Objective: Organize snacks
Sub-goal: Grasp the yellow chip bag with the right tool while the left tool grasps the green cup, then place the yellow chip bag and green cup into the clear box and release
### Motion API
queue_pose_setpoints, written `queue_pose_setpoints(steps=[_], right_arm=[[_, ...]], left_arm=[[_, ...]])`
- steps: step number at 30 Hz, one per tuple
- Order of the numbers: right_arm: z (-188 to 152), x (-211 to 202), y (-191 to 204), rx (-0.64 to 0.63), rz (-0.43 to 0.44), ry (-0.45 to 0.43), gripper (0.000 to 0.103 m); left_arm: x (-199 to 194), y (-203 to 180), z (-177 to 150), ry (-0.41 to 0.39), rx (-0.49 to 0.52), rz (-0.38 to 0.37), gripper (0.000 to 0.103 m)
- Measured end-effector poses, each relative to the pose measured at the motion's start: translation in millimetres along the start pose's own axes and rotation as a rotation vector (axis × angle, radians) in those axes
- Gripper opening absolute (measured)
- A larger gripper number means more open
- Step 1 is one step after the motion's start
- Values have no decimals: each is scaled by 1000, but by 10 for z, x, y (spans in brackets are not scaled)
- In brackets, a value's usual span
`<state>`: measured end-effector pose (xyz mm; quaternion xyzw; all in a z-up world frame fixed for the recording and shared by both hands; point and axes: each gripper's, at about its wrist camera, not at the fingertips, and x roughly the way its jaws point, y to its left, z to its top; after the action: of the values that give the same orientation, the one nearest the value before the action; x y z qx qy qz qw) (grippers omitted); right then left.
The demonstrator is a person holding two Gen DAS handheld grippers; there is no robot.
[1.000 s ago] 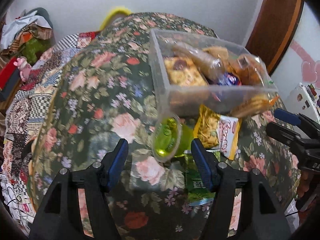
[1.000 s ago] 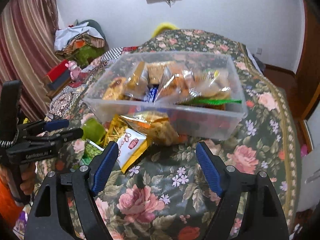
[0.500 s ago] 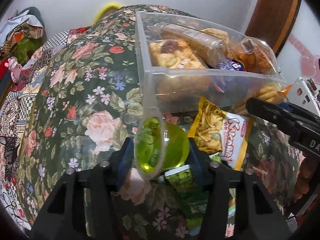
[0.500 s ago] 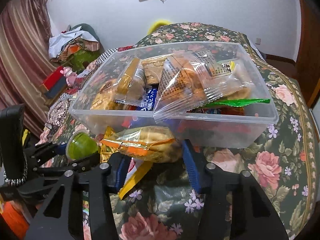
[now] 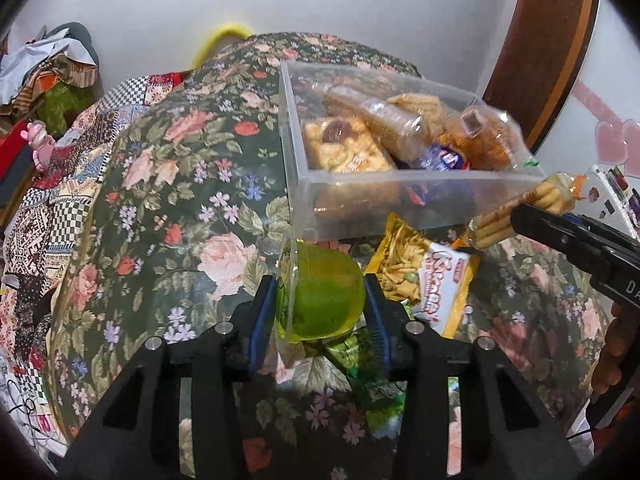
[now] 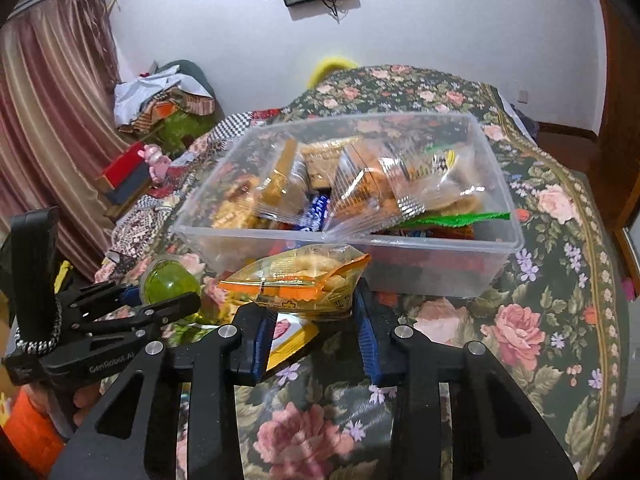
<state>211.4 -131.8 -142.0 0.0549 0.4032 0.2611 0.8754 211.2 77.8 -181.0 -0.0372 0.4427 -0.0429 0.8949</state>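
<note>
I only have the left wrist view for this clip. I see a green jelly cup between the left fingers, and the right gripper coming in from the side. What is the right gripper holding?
Observer: The right gripper is shut on an orange biscuit packet, held in front of the clear box.
Operator: Is anything lying under that packet?
Observer: A yellow-edged chip bag lies on the floral cloth below it.
Operator: Is the box full on its right end?
Observer: Clear-wrapped packets fill it, with a green wrapper edge near the front wall.
</note>
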Motion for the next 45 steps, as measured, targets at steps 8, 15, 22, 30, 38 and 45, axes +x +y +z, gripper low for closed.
queue_pose_setpoints(steps=[8,15,22,30,38,45], right_arm=[[93,-306,88,-10,34,-70,34],[242,-546,120,-23,39,-152,34],[487,-592,69,-47,17,-214,34],[753,-406,-73,-39,-31,-238,34],[891,-51,-301,21,-62,-201,34],[943,269,-350,17,-114,-147,34]], left_arm=[[-406,-81,123,-87,4,-8,43],[-622,-95,334,-159,-4,-22,43],[-627,-146,631,-205,3,-25,43],[-350,-155,982,-199,-14,-32,43],[7,-130,1170,-180,-26,-24,43],[385,-123,1244,-122,-44,-6,43]])
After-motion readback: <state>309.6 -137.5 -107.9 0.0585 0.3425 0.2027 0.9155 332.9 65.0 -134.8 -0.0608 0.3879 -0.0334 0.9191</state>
